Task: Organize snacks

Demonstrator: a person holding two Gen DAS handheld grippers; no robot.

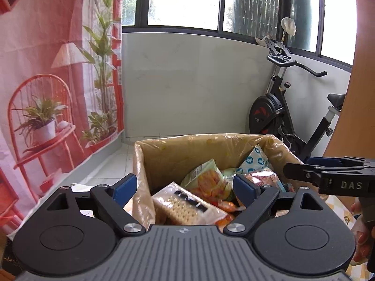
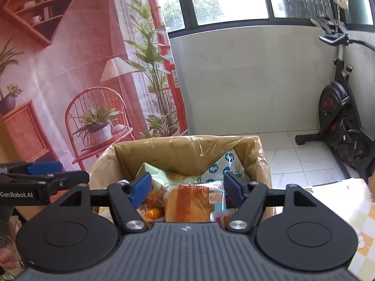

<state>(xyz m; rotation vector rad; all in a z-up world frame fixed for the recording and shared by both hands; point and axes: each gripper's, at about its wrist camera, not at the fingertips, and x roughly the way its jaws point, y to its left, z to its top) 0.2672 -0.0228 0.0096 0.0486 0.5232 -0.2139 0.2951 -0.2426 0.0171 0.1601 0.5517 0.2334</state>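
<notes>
Left wrist view: both the left gripper and right gripper gape empty above the cardboard box, where the light, crinkly cracker packet looks brittle, best pinched gently across its flat sides.

A home's enclosed balcony. An exercise bike stands on white floor tiles below dark-framed windows; left of the bike hangs a printed room backdrop.

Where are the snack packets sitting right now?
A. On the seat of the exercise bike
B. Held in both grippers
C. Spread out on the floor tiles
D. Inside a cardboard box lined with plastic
D: the snack packets lie piled inside the plastic-lined cardboard box; both grippers hang open above them.
</notes>
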